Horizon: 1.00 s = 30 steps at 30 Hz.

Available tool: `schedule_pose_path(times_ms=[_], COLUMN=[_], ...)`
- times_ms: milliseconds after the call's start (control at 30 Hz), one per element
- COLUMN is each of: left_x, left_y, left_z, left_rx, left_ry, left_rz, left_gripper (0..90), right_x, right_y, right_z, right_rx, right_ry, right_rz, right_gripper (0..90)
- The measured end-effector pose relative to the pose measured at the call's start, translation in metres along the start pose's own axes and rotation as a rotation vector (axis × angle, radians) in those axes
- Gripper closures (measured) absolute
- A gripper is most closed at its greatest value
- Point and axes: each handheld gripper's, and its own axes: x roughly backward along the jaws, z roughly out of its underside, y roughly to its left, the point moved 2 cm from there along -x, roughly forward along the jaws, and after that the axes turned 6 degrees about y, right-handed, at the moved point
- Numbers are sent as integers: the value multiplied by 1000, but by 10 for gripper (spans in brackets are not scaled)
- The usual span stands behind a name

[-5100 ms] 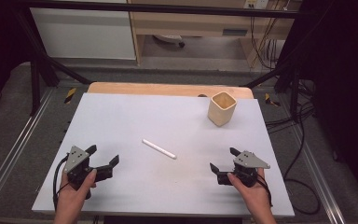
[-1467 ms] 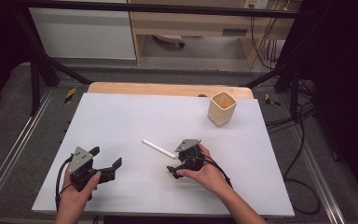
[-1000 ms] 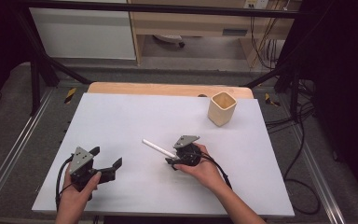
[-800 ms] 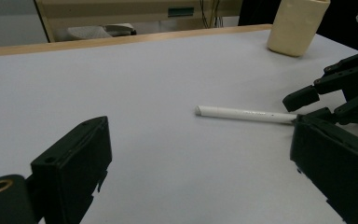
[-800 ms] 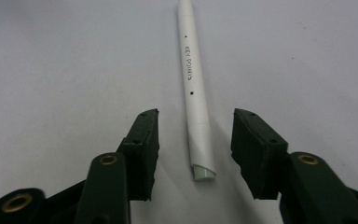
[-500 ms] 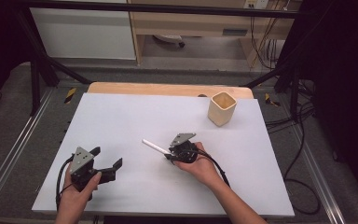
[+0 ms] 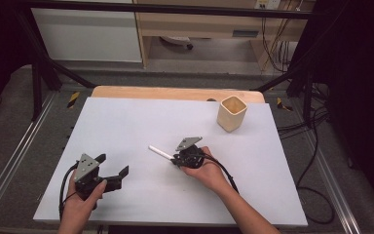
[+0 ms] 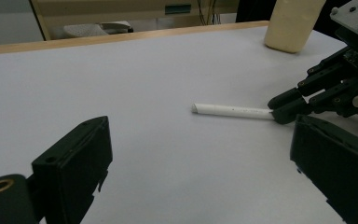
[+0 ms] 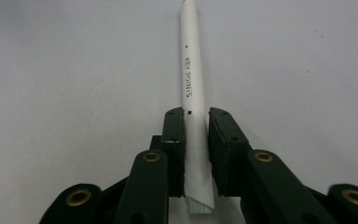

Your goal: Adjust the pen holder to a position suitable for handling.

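A thin white stick [image 7: 159, 152] with small printed lettering lies on the white table [image 7: 126, 122] near its middle. My right gripper [image 7: 175, 160] has just been closing on the stick's right end. In the right gripper view the two pads [image 9: 173, 135] press the stick [image 9: 190, 70] from both sides, and it runs straight away from the gripper [image 9: 196, 119]. My left gripper [image 7: 113, 165] rests at the front left with its jaws apart and nothing between them. In the left gripper view [image 8: 200, 135] the stick [image 8: 230, 110] and the right gripper [image 8: 284, 109] lie ahead.
A tan square cup [image 7: 232, 113] stands upright at the back right of the table; it is also in the left gripper view [image 8: 293, 23]. A wooden board edge [image 7: 175, 92] runs along the far side. Cables hang off the right of the table.
The right hand came from the front right to the middle of the table, and its jaws closed on the stick's end. The left hand has stayed in place.
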Motion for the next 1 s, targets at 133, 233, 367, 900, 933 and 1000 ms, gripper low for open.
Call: schedule_pose_path(times_ms=[133,233,367,900,933,1000], left_x=[0,0,0,-12,-15,-17], left_y=[0,0,0,-15,-18,-21], left_z=[0,0,0,-7,-8,-9], left_rx=[0,1,3,70,72,84], left_ry=[0,0,-1,-35,-34,-36], left_rz=[0,1,1,57,64,76], left_gripper=[58,59,59,63,63,65], right_x=[0,2,13,69,72,77], right_y=[0,1,5,20,22,24], right_z=[0,-1,1,61,64,69], right_rx=[11,27,57,-24,-30,-34], right_ry=[-2,11,14,-69,-77,-89], right_rz=[-3,-6,5,64,66,70], right_gripper=[787,788,788,788,788,788])
